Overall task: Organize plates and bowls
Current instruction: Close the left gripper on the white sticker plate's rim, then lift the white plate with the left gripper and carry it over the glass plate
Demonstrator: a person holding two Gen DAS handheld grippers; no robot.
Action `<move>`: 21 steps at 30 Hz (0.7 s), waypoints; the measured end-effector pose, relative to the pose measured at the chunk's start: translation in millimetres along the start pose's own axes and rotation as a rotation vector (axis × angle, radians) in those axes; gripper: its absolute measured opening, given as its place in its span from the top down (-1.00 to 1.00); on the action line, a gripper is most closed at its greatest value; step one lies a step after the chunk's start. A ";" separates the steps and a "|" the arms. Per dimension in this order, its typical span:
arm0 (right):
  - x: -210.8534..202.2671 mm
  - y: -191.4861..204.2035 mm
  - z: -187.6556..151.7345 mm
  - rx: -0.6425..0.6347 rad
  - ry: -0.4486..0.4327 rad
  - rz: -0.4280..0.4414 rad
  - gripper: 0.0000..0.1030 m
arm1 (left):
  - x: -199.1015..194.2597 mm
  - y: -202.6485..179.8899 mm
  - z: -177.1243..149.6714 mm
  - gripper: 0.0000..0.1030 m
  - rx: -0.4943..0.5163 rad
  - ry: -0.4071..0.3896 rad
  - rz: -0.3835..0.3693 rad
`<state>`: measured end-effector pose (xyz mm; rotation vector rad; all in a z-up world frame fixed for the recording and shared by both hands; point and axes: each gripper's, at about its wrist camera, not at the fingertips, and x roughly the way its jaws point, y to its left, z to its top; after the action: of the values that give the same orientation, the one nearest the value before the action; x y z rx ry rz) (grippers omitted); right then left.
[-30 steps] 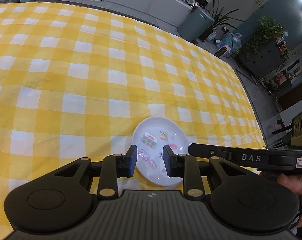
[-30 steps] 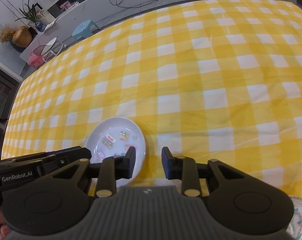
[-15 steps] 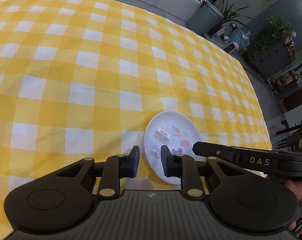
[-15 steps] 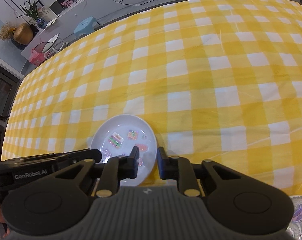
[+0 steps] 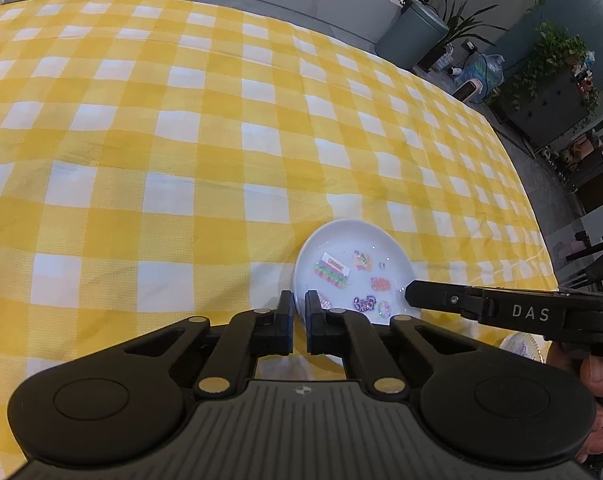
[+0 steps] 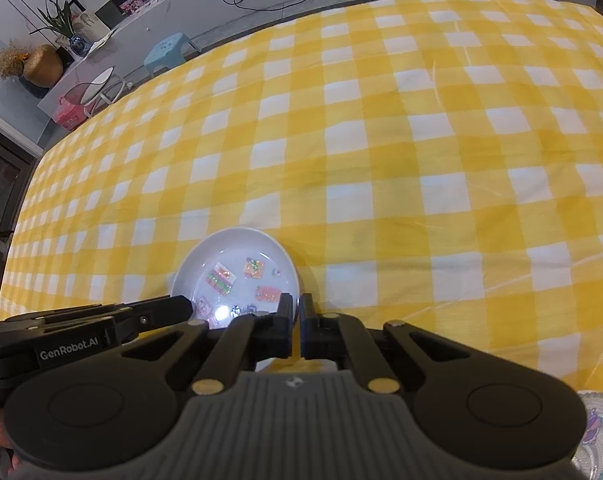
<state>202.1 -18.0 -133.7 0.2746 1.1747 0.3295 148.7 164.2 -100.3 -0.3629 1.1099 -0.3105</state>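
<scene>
A small white plate with colourful stickers inside sits on the yellow checked tablecloth near its front edge; it also shows in the right wrist view. My left gripper is shut on the plate's left rim. My right gripper is shut on the plate's right rim, and its black body reaches in from the right in the left wrist view. The left gripper's body shows at the left of the right wrist view.
The yellow checked cloth covers the table. A second patterned plate lies at the lower right, and also shows in the left wrist view. Beyond the table are a blue stool, a bin and plants.
Both grippers have closed from open onto opposite rims of the white plate, and both have moved in closer to it.
</scene>
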 end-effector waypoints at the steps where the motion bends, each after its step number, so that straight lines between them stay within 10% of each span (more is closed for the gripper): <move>1: -2.4 0.8 0.9 -0.001 -0.003 0.000 1.00 | -1.1 -1.2 0.3 0.90 0.003 -0.001 0.000; 21: -72.1 -13.6 -0.9 0.007 -0.091 0.006 1.00 | -32.3 -57.4 3.9 0.89 0.048 -0.020 0.001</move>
<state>177.7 -58.6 -77.8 0.2960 1.0856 0.3153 135.4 126.6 -47.8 -0.3224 1.0813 -0.3319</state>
